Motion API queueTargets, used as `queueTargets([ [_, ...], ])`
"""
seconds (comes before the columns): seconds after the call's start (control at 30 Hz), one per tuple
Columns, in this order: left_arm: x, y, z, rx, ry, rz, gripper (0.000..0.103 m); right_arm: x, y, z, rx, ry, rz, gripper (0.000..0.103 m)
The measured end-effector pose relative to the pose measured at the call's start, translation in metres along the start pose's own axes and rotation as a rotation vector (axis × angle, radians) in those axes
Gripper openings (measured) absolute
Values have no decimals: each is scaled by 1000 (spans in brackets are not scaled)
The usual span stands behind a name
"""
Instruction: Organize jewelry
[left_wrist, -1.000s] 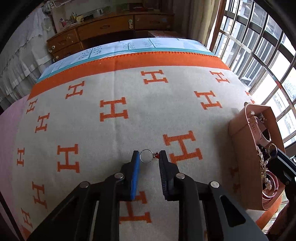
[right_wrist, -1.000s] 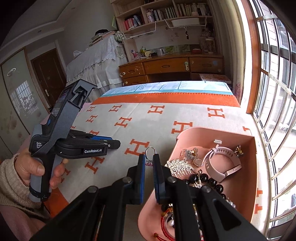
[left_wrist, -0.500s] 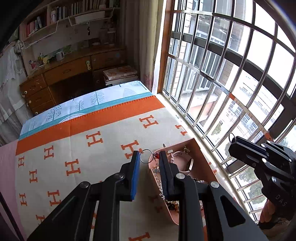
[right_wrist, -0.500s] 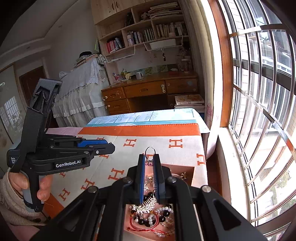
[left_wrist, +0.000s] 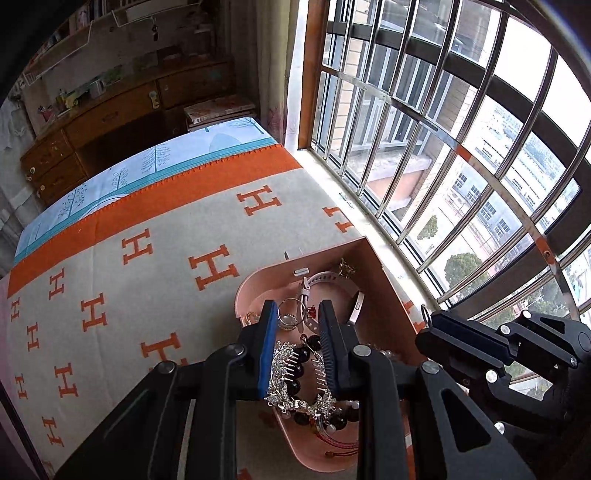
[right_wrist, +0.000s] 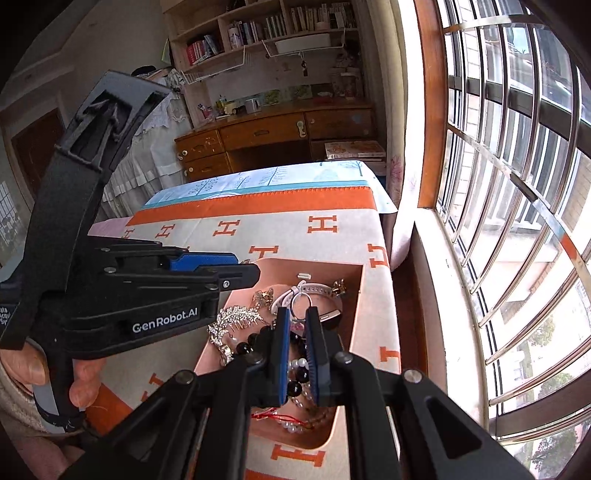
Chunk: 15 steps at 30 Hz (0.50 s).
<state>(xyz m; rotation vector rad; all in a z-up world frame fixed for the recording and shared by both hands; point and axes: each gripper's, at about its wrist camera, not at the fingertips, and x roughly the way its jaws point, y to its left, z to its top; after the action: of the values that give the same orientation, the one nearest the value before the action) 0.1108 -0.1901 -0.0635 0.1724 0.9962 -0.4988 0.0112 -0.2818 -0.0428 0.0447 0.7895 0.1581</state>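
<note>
So the pink tray (left_wrist: 384, 280) sits on the bed by the window-side edge of the orange-and-cream H-pattern blanket (left_wrist: 147, 280), and it's packed with jewelry: a rhinestone hair comb (left_wrist: 291, 373), black bead bracelet (left_wrist: 299, 369), a pale watch strap (left_wrist: 325, 278), red cord at the near end.

A silver ring (left_wrist: 291, 314) with a small red bit beside it sits between the tips of the left gripper (left_wrist: 295, 321), right over the tray. Those jaws are opening, and the ring looks loose in the gap, not pinched. Can't tell whether it's dropping or already lying on the pile.

The right gripper (right_wrist: 297, 321) hangs over the same tray with its jaws close together, clamped on another small silver ring (right_wrist: 300, 301) that sticks up past the tips.

From the right wrist view, a hand (right_wrist: 48, 373) holds the left gripper's handle, off the tray's left side. Barred window (left_wrist: 461, 147) runs along the bed, wooden desk (right_wrist: 273, 136) and bookshelves (right_wrist: 266, 29) at the far end.
</note>
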Motion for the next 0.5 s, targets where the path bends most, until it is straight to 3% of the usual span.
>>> queueTargets([
  [0.03,1,-1,0,1,3,7,36,2,1,-1,-2,6,-7,9],
  [0.1,0,-2,-2,1,-7,30,75,6,-1,-2,8,26,-1,10],
  [0.13,-2,-3,-4,-1,-24,44,80,8,-1,-2,15,40,7,12],
  [0.23,-7,-3,-6,11,-48,84,84,13,-4,-4,27,51,15,21],
  [0.3,-9,1,-9,1,-45,94,92,13,-4,-7,32,55,16,21],
  [0.5,-16,20,-24,-62,-24,153,94,19,1,-11,52,84,41,21],
])
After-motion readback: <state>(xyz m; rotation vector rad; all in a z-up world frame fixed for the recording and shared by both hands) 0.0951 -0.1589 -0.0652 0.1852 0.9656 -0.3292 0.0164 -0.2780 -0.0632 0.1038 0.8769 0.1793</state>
